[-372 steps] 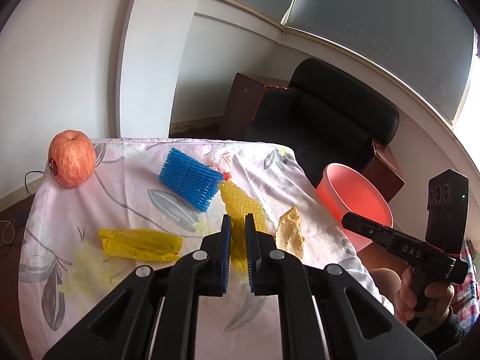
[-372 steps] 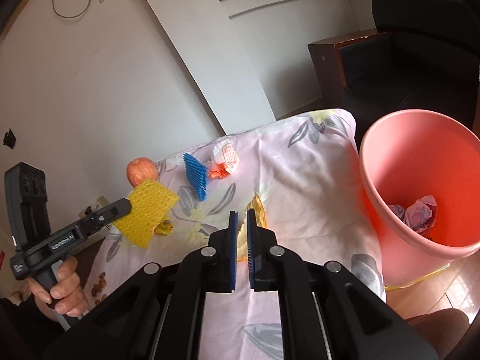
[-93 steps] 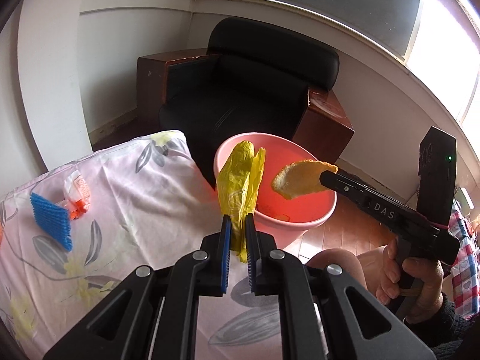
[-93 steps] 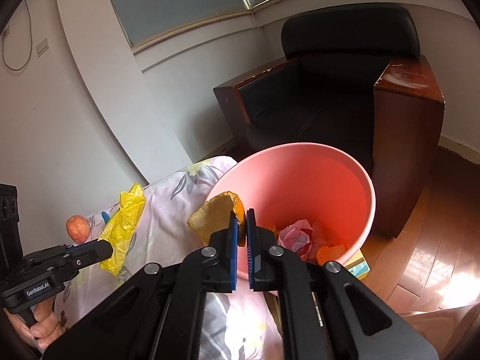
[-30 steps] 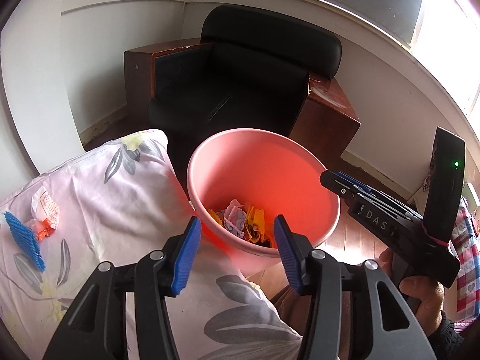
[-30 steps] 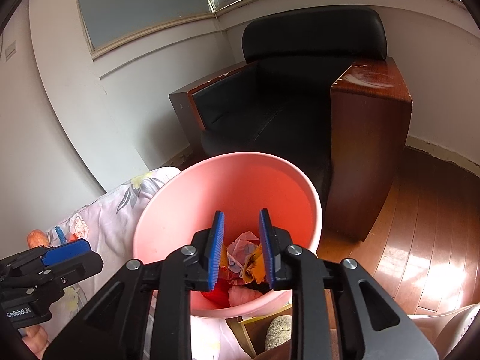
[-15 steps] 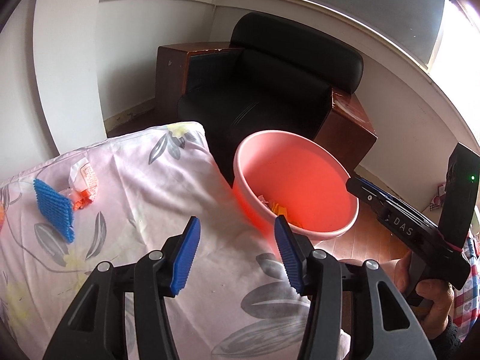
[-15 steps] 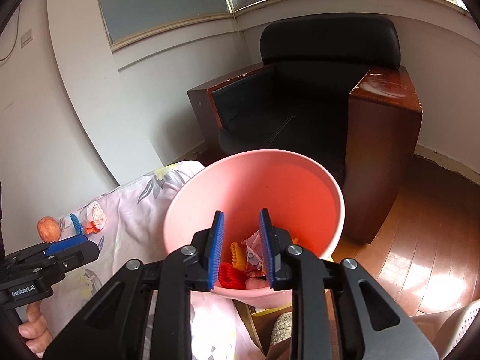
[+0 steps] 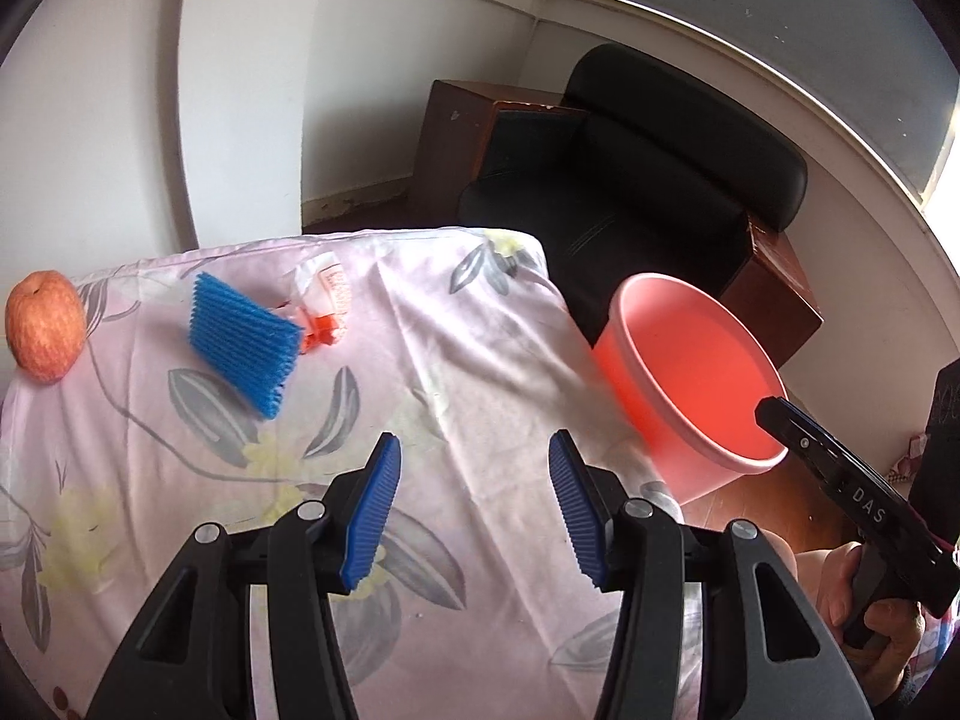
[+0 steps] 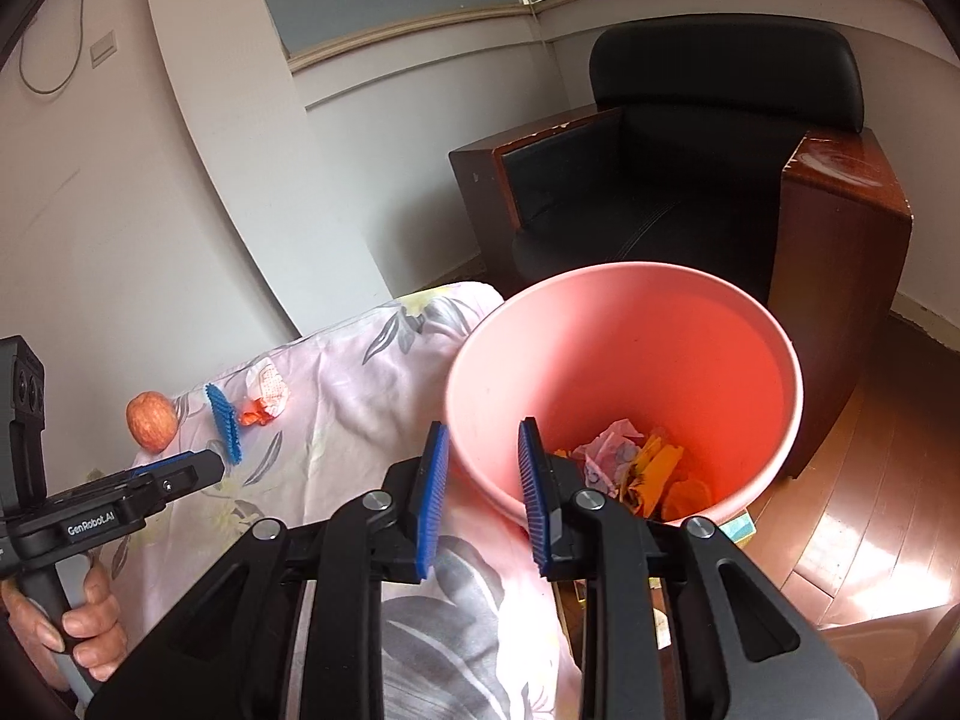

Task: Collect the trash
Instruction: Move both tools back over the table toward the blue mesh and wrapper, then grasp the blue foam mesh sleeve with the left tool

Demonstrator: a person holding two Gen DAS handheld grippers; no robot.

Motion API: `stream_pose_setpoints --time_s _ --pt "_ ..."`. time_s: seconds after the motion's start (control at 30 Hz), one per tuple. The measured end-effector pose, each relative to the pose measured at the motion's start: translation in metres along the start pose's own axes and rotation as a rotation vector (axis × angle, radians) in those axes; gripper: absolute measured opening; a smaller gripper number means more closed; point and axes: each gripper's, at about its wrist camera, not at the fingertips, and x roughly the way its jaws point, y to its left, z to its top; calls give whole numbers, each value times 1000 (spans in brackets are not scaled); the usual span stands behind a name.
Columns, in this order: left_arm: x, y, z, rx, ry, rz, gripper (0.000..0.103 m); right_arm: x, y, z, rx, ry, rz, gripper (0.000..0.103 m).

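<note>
Left gripper (image 9: 474, 504) spread wide, nothing between pads, over floral-cloth desk (image 9: 420, 396). Right gripper (image 10: 483, 495) parted, empty, at near rim of pink bin (image 10: 624, 384), which stands off desk's right edge. Bin bottom: crumpled paper and orange-yellow scraps (image 10: 636, 468). Farther on desk: blue ribbed foam piece (image 9: 240, 342), just behind it white-orange crumpled wrapper (image 9: 324, 300), touching or not unclear. Apple (image 9: 43, 327) at far left edge. Black armchair (image 10: 690, 168) beyond bin.
</note>
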Motion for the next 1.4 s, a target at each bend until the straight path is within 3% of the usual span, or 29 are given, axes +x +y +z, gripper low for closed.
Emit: stream_pose_setpoints --time_s 0.27,0.4,0.63,0.87,1.0,1.13,1.4 --pt "5 48 9 -135 -8 82 51 13 17 -9 -39 49 43 25" --pt "13 72 22 -228 -18 134 56 18 19 -9 -44 63 55 25" --pt "35 117 60 -468 -1 128 57 21 24 -7 -56 65 69 25" --pt "70 142 69 -580 61 151 56 27 33 -7 -83 78 78 25" --pt "76 149 62 -600 87 145 25 31 40 -6 -96 86 83 25" --pt "69 154 51 -623 87 118 10 40 50 -2 -95 102 114 25" --pt "40 160 30 -587 66 49 6 73 81 6 -61 162 267 25"
